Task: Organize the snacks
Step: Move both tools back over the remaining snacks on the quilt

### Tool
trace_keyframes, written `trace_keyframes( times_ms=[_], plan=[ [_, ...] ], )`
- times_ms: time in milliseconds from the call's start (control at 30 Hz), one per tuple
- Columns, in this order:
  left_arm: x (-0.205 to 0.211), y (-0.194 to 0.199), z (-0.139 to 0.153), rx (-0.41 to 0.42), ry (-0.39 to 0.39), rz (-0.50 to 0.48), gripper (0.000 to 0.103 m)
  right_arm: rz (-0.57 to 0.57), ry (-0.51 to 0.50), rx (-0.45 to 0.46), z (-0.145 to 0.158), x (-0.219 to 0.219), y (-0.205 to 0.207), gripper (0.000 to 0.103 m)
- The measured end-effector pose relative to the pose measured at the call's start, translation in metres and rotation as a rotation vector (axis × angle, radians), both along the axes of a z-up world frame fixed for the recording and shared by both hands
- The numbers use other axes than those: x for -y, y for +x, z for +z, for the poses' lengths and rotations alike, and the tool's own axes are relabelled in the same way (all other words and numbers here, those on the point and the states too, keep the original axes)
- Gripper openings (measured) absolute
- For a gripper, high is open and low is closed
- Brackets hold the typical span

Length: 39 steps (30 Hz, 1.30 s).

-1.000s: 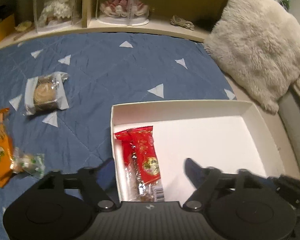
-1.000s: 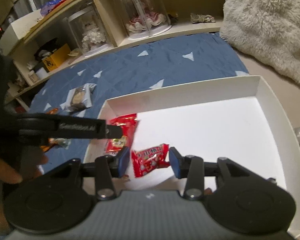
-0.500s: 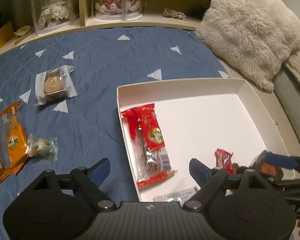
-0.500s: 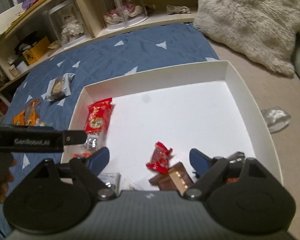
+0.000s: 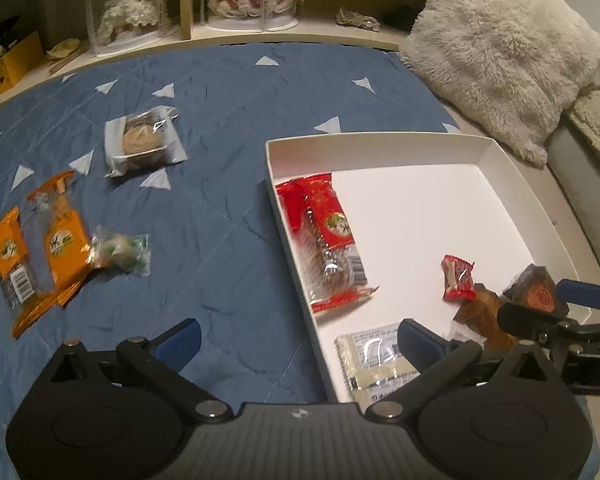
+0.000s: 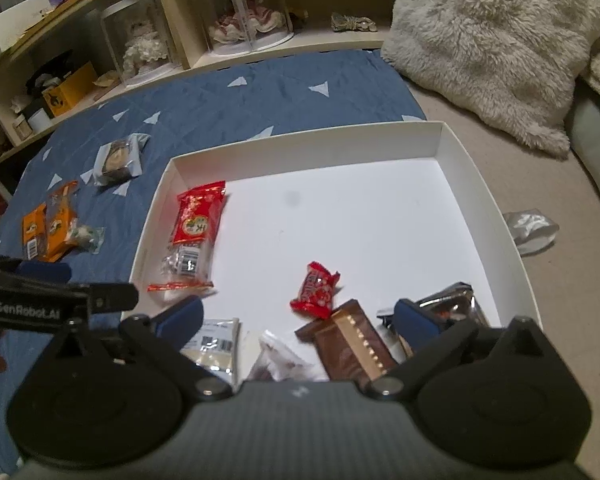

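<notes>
A white box [image 5: 380, 138] sits on a blue bedspread [image 5: 220, 92] patterned with white triangles. Both pairs of tongs hang above the box's near edge. The left tongs [image 5: 296, 336] are spread wide and hold nothing, one tip over the bedspread and the other over the box. The right tongs [image 6: 296, 312] are also spread wide and empty.

Inside the box I count two long red packs [image 6: 196, 220] stacked along the left wall, one small red candy [image 6: 316, 290] near the middle, one brown bar [image 6: 352, 344], one dark silver-edged packet [image 6: 456, 304] at the near right corner, and one pale flat sachet [image 6: 216, 346] by the near wall. One more clear wrapper beside the bar is too blurred to name.

Four snacks lie outside on the bedspread, left of the box: two orange packs [image 5: 36, 248] overlapping, one small green-and-white sweet [image 5: 122, 250] touching them, and one clear-wrapped round cake [image 5: 144, 142] farther away.

Risks, as I judge them: the orange packs overlap and the sweet touches them, so a grab there may pinch two things or drag one along. The near end of the box is crowded, so another drop there could pile up or slip over the low wall. The soft bedspread could let the box shift if it is bumped.
</notes>
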State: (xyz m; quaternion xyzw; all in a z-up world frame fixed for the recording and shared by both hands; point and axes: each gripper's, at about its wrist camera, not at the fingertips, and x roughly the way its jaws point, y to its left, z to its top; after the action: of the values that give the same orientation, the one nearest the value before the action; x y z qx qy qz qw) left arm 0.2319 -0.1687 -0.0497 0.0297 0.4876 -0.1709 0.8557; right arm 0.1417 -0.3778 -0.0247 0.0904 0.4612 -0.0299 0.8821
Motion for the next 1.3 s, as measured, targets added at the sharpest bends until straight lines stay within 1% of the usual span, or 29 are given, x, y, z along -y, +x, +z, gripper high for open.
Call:
trace_keyframes(
  times_ms=[233,333,533,733,1000,1167,1300],
  plan=[
    [-0.018,-0.009,0.003,0.007,-0.019,0.025,0.103,0.003,-0.009,0.010,0.001,-0.005,-0.009,0.102],
    [-0.027,-0.011,0.003,0.002,-0.032,0.043,0.103,-0.006,-0.023,0.028,0.002,-0.008,-0.012,0.103],
    [-0.050,-0.012,0.006,0.010,-0.034,0.064,0.103,-0.017,-0.030,0.037,0.002,-0.013,-0.014,0.103],
    [-0.080,-0.010,0.007,0.019,-0.022,0.102,0.103,0.001,-0.043,0.039,0.000,-0.022,-0.011,0.103],
    [-0.135,-0.007,0.012,0.026,-0.003,0.183,0.103,0.028,0.010,0.086,0.002,-0.038,-0.002,0.103],
    [-0.168,-0.004,0.013,0.029,-0.012,0.248,0.103,0.075,0.001,0.093,-0.001,-0.057,0.004,0.103],
    [-0.191,-0.001,0.009,0.026,-0.029,0.303,0.103,0.108,0.027,0.120,-0.001,-0.072,0.008,0.103]
  ],
)
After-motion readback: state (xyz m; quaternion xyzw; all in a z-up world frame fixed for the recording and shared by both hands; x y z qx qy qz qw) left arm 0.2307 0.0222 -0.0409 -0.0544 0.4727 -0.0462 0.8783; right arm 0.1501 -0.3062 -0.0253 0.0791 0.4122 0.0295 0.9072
